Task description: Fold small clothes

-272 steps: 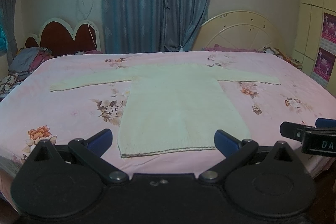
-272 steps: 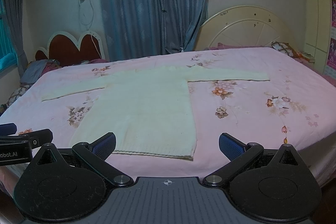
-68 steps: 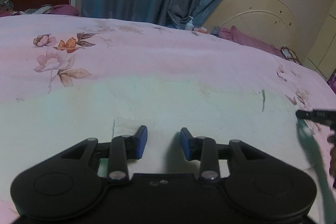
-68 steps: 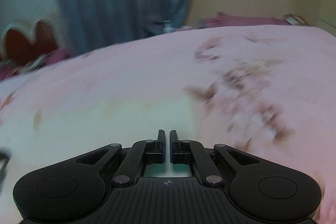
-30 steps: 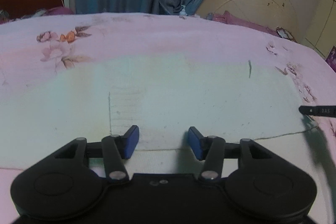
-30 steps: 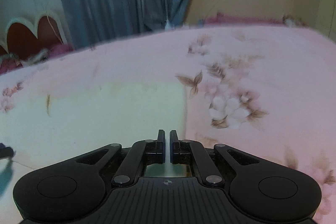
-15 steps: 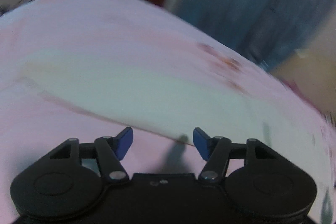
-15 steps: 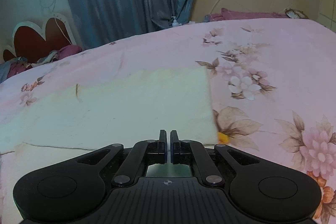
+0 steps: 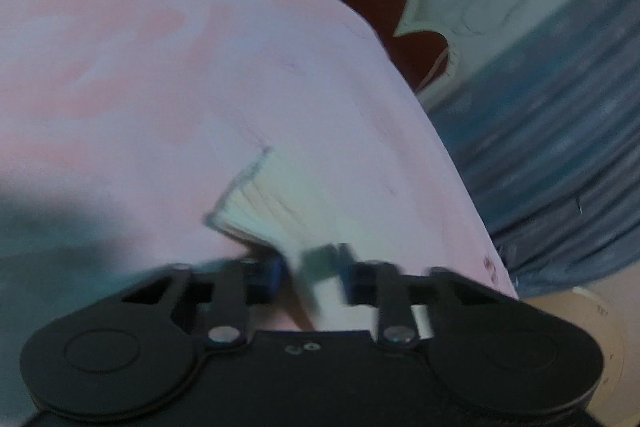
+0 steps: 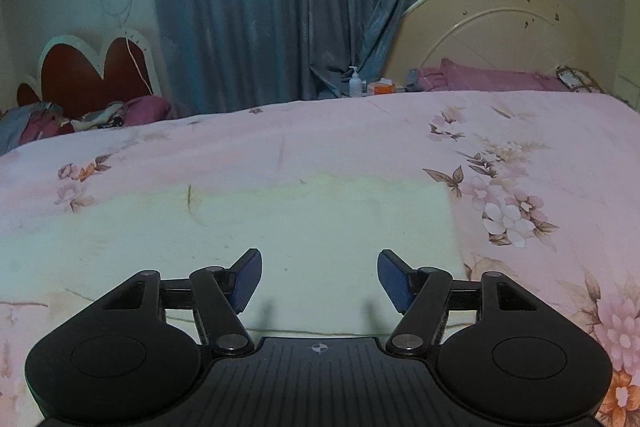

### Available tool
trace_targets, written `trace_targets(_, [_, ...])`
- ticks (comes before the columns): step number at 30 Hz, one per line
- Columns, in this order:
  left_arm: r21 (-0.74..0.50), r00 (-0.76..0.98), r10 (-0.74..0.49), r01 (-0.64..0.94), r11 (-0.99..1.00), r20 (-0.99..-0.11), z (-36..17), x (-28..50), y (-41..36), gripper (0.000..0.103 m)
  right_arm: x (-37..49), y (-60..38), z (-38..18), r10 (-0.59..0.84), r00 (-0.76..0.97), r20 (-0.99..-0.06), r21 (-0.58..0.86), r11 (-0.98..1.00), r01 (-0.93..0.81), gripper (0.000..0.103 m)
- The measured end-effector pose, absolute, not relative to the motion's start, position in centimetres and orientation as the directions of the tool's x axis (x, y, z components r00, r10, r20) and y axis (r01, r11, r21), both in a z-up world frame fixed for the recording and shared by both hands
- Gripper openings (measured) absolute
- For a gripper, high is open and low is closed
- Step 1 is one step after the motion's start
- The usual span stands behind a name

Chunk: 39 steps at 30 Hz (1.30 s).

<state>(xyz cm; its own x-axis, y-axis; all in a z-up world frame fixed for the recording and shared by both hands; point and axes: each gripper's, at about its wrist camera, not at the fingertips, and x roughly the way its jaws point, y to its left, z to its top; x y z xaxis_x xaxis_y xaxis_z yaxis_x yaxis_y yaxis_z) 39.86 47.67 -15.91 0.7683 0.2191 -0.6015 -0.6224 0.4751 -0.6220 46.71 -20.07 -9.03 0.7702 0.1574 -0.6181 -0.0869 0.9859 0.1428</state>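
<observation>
A bedroom, dim and bluish: a wide bed (image 10: 360,131) under a pink sheet printed with flowers, heavy blue curtains (image 10: 280,7) hanging in folds behind it, a cream arched headboard (image 10: 488,31) to the right and a red heart-shaped one (image 10: 92,71) to the left. A pump bottle (image 10: 354,83) stands beyond the far edge of the bed.

Flat on the sheet lies the pale cream knitted sweater (image 10: 280,227), soft and slightly fuzzy, folded into a broad rectangle with a straight right-hand edge and a folded layer visible near the front.

The right claw (image 10: 320,281) hovers just above the sweater's near edge, its jaws opening, about half apart, blue ribbed pads (image 10: 246,279) angled outward, nothing between them but the knit below.

Over in the left wrist view everything is tilted and smeared with motion. The left claw (image 9: 312,273) has a strip of the sweater's ribbed sleeve (image 9: 260,203) running down between its blue pads; the picture is too blurred to judge the gap, but the jaws read as closed on that fabric. The cuff end juts out ahead, square-cornered, above the pink sheet.
</observation>
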Motion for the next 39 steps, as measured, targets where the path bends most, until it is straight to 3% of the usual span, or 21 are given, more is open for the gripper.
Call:
trace_targets(1, [-0.62, 0.761, 0.213, -0.63, 0.467, -0.613, -16.1, 40.3, 48.0, 0.006, 46.9, -20.1, -9.2, 0.154, 0.759, -0.633, 0.146, 0.986, -0.078, 0.037])
trace_targets(3, [-0.596, 0.76, 0.22, -0.626, 0.503, -0.612, -15.5, 41.2, 47.1, 0.005, 47.3, -20.6, -9.6, 0.155, 0.734, -0.661, 0.164, 0.985, -0.06, 0.02])
trace_targets(8, [-0.563, 0.833, 0.089, -0.444, 0.696, -0.546, -11.9, 46.0, 41.3, 0.005, 46.9, -21.6, -10.2, 0.149, 0.719, -0.679, 0.188, 0.982, -0.026, 0.019])
trace_targets(14, [-0.474, 0.831, -0.15, -0.148, 0.868, -0.535, -8.9, 53.3, 27.7, 0.005, 45.9, -23.0, -10.2, 0.154, 0.72, -0.677, 0.221, 0.975, -0.001, 0.02])
trace_targets(20, [-0.372, 0.73, -0.297, 0.063, 0.926, -0.616, -10.5, 57.7, 13.8, 0.005, 45.0, -25.3, -9.7, 0.17, 0.731, -0.661, 0.287, 0.957, 0.037, 0.02])
trace_targets(26, [-0.287, 0.632, -0.351, 0.206, 0.936, -0.691, -13.5, 56.5, 5.2, 0.005, 44.6, -27.0, -9.6, 0.186, 0.737, -0.65, 0.349, 0.934, 0.073, 0.02])
trace_targets(28, [-0.302, 0.566, -0.398, 0.259, 0.917, -0.722, -15.1, 56.3, 3.1, 0.009, 44.5, -27.5, -9.6, 0.206, 0.736, -0.645, 0.379, 0.923, 0.074, 0.02])
trace_targets(29, [-0.304, 0.562, -0.407, 0.271, 0.913, -0.72, -15.4, 56.2, 2.6, 0.018, 44.6, -27.6, -9.6, 0.218, 0.732, -0.645, 0.391, 0.918, 0.071, 0.02])
trace_targets(30, [-0.295, 0.571, -0.407, 0.283, 0.913, -0.713, -15.2, 55.9, 2.1, 0.022, 44.6, -27.6, -9.6, 0.225, 0.731, -0.644, 0.398, 0.915, 0.068, 0.021])
trace_targets(31, [-0.289, 0.574, -0.408, 0.29, 0.912, -0.71, -15.3, 55.3, 2.2, 0.022, 44.6, -27.6, -9.6, 0.237, 0.731, -0.64, 0.407, 0.911, 0.061, 0.03])
trace_targets(32, [-0.29, 0.583, -0.411, 0.294, 0.911, -0.701, -14.8, 54.8, 2.5, 0.024, 44.7, -27.4, -9.6, 0.246, 0.733, -0.635, 0.415, 0.908, 0.054, 0.042])
trace_targets(33, [-0.284, 0.599, -0.401, 0.284, 0.916, -0.693, -14.1, 54.2, 3.0, 0.028, 44.7, -27.2, -9.5, 0.254, 0.738, -0.625, 0.42, 0.906, 0.044, 0.064])
trace_targets(39, [-0.26, 0.682, -0.257, 0.101, 0.96, -0.684, -12.2, 51.1, 10.1, 0.032, 46.2, -24.3, -9.9, 0.401, 0.695, -0.596, 0.501, 0.863, -0.068, 0.066])
